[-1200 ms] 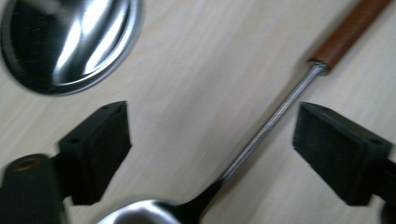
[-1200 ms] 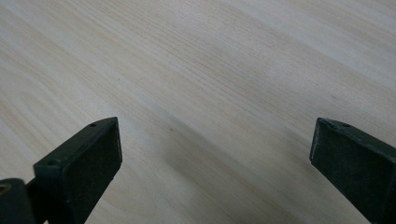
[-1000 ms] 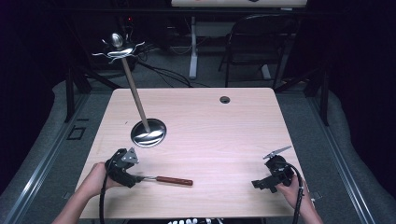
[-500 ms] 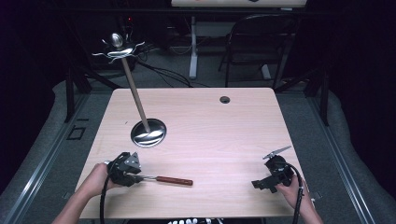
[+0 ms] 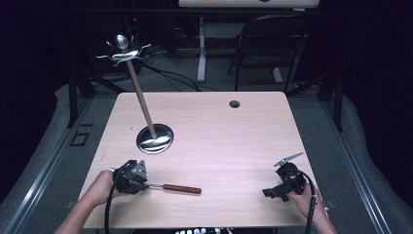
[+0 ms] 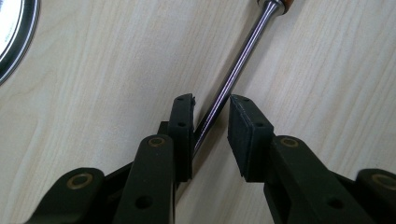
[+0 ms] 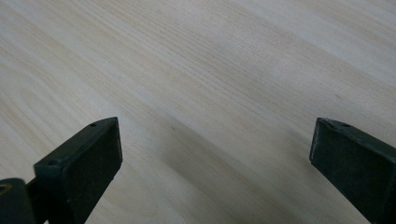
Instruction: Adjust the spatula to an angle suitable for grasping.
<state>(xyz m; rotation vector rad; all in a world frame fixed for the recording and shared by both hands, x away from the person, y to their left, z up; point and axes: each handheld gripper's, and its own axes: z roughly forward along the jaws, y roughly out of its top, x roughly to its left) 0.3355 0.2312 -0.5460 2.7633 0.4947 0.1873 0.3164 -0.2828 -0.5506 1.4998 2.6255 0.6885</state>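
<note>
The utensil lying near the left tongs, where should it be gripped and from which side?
Grip the utensil on its thin metal shaft, coming from its metal end, away from the wooden handle. It lies flat on the table, and the slim round shaft fits between the pads. The left tongs already straddle it there, having just been closing, with a gap on one side.

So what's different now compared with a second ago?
The left tongs have just been closing around the metal shaft of the wooden-handled tool; one pad touches it, the other still shows a gap. The tool, the right tongs, which are open, and the stand stayed put.
</note>
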